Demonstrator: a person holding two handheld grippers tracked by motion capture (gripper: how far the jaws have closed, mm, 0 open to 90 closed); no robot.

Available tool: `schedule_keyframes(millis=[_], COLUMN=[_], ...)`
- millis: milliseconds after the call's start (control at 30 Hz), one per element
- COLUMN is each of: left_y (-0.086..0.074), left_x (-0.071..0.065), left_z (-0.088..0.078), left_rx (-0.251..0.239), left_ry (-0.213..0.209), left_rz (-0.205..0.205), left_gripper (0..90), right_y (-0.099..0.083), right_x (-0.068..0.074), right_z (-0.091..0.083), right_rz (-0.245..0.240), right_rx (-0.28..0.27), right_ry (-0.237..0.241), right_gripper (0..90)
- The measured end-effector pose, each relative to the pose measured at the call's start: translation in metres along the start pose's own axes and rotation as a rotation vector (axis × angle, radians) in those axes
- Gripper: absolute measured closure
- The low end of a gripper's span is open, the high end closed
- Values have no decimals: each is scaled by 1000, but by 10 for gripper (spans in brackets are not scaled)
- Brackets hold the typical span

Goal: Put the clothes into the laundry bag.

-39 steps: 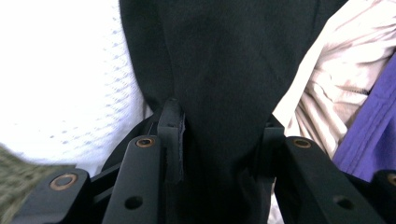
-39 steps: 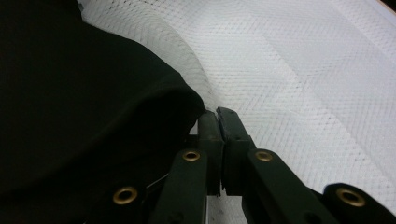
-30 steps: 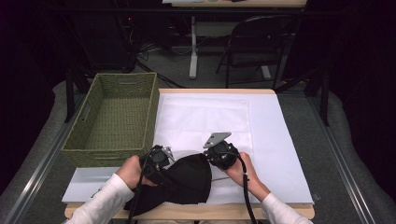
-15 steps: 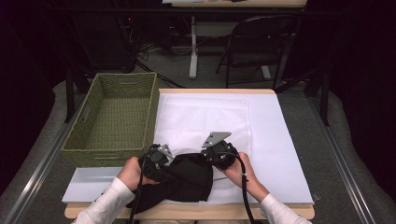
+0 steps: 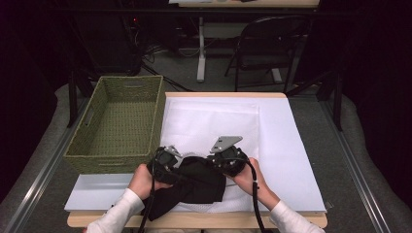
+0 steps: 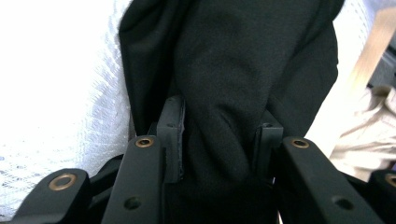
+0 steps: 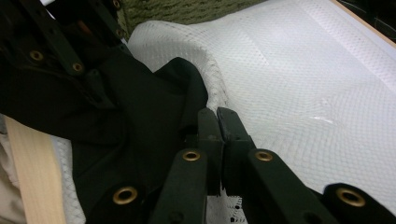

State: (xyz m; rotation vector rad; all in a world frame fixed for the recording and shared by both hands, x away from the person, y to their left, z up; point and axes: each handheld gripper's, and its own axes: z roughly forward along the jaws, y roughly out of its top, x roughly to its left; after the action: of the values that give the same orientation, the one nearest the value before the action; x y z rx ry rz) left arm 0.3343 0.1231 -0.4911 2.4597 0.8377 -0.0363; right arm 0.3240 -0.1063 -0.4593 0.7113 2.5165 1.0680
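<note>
A black cloth (image 5: 194, 187) lies bunched at the table's front edge on a white textured cloth (image 5: 214, 121). One end hangs over the edge. My left gripper (image 5: 180, 166) is at the bundle's left end. In the left gripper view its jaws (image 6: 217, 116) are shut on a thick fold of the black cloth (image 6: 233, 60). My right gripper (image 5: 212, 162) is at the bundle's top right. In the right gripper view its jaws (image 7: 217, 114) are pressed together, pinching the edge of the black cloth (image 7: 140, 102) where the white cloth (image 7: 289, 60) humps up.
A green woven basket (image 5: 111, 162) stands empty at the table's left, close to my left hand. A pale sheet (image 5: 286, 145) covers the tabletop under the white cloth. A folding chair (image 5: 267, 43) and table legs stand on the floor beyond the far edge.
The black cloth has been drawn into a tighter, flatter bundle between the two grippers. Both hands have stayed almost where they were.
</note>
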Motion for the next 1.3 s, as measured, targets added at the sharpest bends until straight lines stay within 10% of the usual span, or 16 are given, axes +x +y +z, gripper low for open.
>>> schedule_keyframes(millis=[167, 467, 733, 1300], left_y=[-5, -10, -8, 12], left_x=[2, -19, -16, -8], left_z=[7, 2, 8, 3], left_rx=[-6, 17, 22, -99], left_ry=[-6, 19, 49, 31], left_rz=[-32, 96, 84, -62], left_gripper=[534, 321, 643, 683], right_y=[-3, -6, -3, 3], right_x=[-1, 0, 1, -1], right_z=[9, 7, 6, -7], right_rz=[11, 14, 6, 45], right_rx=[27, 32, 18, -28], right_ry=[13, 16, 30, 64], right_gripper=[894, 893, 893, 893])
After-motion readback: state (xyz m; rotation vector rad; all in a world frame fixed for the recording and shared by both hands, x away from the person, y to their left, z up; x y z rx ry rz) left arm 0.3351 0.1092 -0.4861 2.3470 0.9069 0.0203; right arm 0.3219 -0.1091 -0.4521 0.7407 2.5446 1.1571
